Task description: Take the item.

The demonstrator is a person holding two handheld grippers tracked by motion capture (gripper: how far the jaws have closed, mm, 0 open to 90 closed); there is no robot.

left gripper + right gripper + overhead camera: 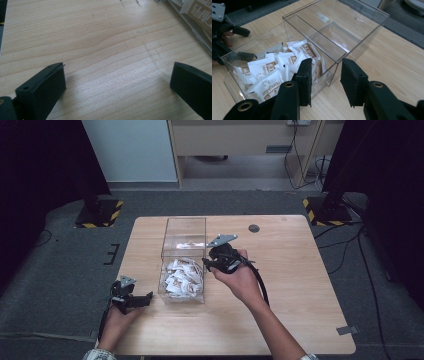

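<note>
Wooden table [300, 285] on grey carpet [60, 265]; yellow-black striped stand bases [100, 214] at far corners; pale cabinet [240, 140] behind.

Looks along the left hand-held gripper [117, 82], its two black jaws rising from the bottom corners and standing wide apart, nothing between them. Hovers low over the pale wooden bench [100, 45], grain running across, with faint dark scratches near the top and middle. Catches, in the upper right corner, the edge of a clear box [192, 27] holding white and brown printed packets [200, 12].
</note>
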